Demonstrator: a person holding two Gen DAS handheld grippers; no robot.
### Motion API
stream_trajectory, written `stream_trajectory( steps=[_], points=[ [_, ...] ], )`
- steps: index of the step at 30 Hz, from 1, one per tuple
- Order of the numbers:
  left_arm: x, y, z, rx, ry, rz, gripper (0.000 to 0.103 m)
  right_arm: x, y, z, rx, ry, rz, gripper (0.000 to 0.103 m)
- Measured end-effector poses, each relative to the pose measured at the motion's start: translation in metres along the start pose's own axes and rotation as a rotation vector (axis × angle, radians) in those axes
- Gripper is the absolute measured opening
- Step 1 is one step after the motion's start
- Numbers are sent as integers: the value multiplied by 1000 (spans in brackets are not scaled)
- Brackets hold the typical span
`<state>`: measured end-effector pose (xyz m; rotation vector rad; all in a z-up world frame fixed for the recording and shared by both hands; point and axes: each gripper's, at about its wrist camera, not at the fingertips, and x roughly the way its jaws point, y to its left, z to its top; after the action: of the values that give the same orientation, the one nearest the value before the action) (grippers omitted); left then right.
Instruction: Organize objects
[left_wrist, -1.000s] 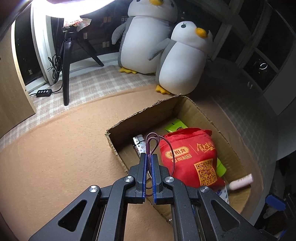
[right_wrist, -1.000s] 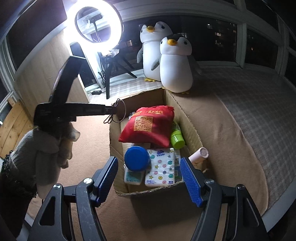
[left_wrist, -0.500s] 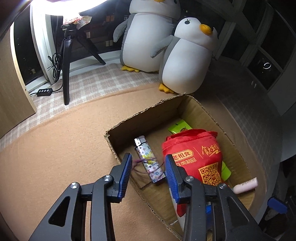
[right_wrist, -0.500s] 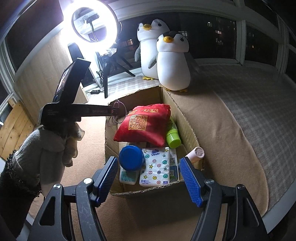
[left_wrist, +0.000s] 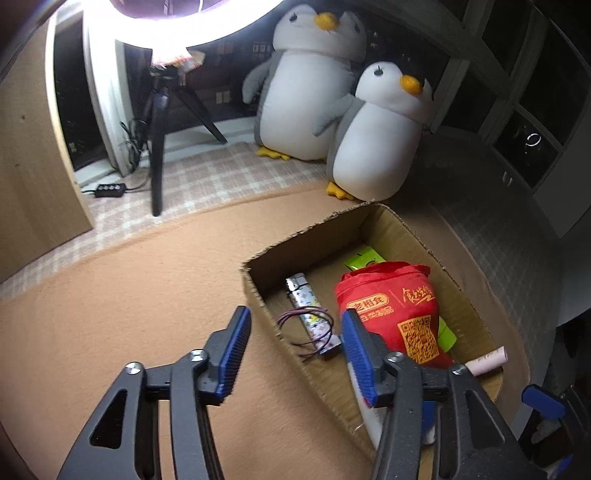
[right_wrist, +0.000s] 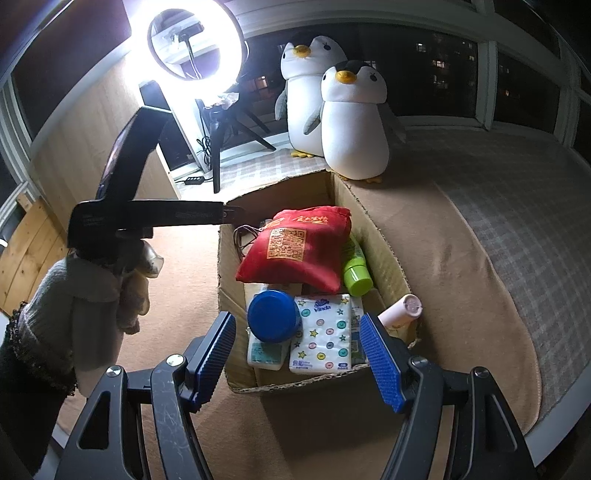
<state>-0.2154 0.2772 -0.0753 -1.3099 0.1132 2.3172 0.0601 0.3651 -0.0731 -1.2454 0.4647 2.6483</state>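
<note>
A cardboard box (left_wrist: 255, 291) (right_wrist: 384, 254) sits on the tan blanket. A thin purple cord loop (left_wrist: 306, 332) lies inside it on a patterned lighter (left_wrist: 310, 314), beside a red bag (left_wrist: 395, 314) (right_wrist: 299, 247). My left gripper (left_wrist: 295, 350) is open and empty, just above the box's near-left wall; in the right wrist view it (right_wrist: 229, 214) hovers at the box's far-left corner. My right gripper (right_wrist: 299, 354) is open and empty at the box's near end, over a blue lid (right_wrist: 273, 314) and a tissue pack (right_wrist: 321, 336).
A green bottle (right_wrist: 354, 273) and a pink tube (right_wrist: 402, 314) (left_wrist: 487, 363) lie along the box's right side. Two plush penguins (left_wrist: 376, 136) (right_wrist: 351, 122) stand behind the box. A ring light on a tripod (left_wrist: 159, 122) (right_wrist: 195, 44) stands at the back left.
My left gripper opened and let go of the purple cord, which dropped into the box onto the lighter. The left gripper pulled back slightly. The right gripper stayed open and moved little.
</note>
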Motion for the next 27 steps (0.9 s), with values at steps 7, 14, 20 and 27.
stream_trajectory(
  steps=[7,14,20,27],
  points=[
    [-42,25,-18,0,-54,30,70,0,20,3,-14,-9,10,67],
    [-88,58,-50,-17,-101,74,89,0,51,7,-39,-21,29,72],
    [-126,89,-81,-59,-125,109,96,2,81,7,-52,-34,59,79],
    [-165,125,-123,-114,-134,171,97,9,123,4,-85,-31,91,89]
  ],
)
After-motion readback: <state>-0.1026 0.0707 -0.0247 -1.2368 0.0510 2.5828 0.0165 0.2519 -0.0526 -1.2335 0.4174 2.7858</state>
